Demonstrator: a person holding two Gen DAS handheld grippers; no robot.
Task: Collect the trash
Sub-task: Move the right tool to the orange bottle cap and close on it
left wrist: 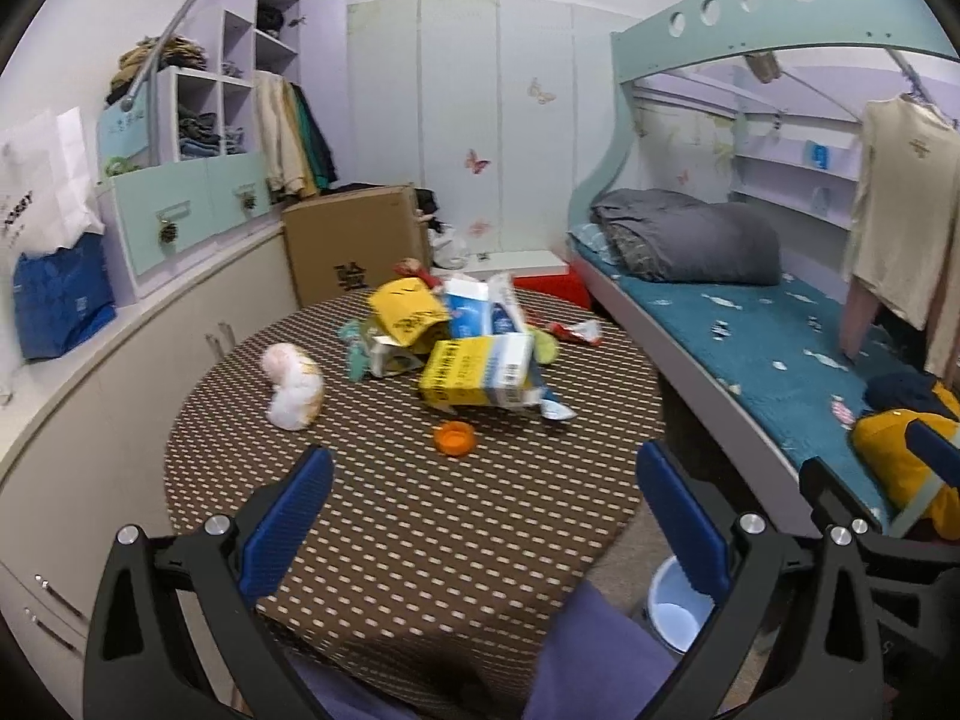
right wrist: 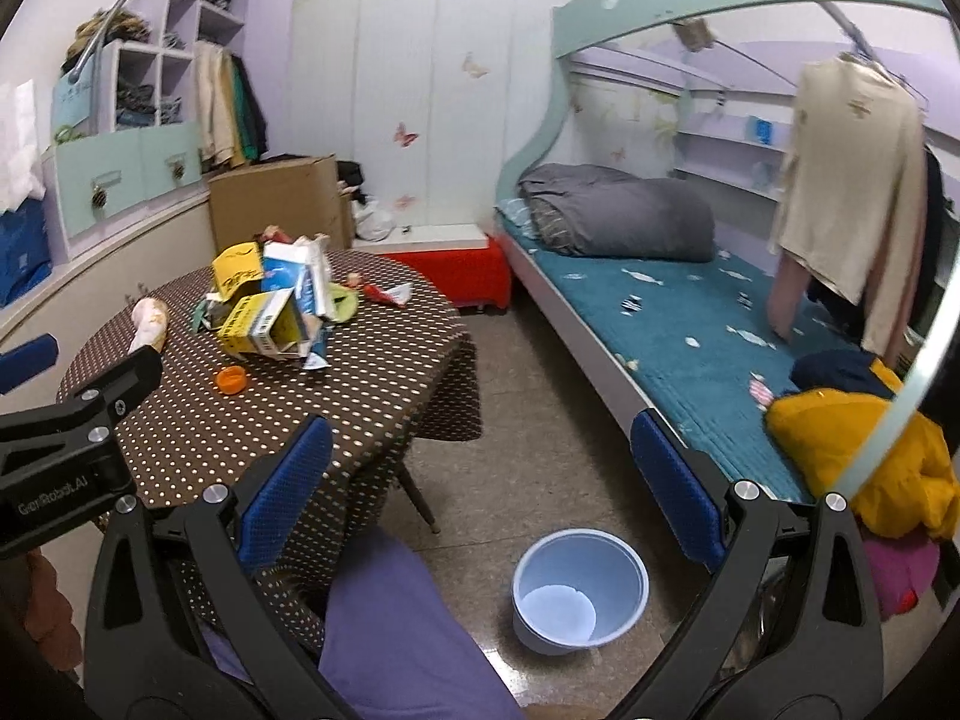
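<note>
Yellow cartons (left wrist: 474, 369) are heaped on the counter (left wrist: 390, 516); both the left tongs (left wrist: 483, 516) and right tongs (right wrist: 480, 492) are held wide, gripping nothing.

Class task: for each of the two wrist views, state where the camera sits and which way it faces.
Left wrist: above the table's near edge, facing the trash pile; open left gripper frames it.
Right wrist: further right, facing floor and bed; open right gripper above the blue bin.
Shared: pile, orange cap, bin, bed.
</note>
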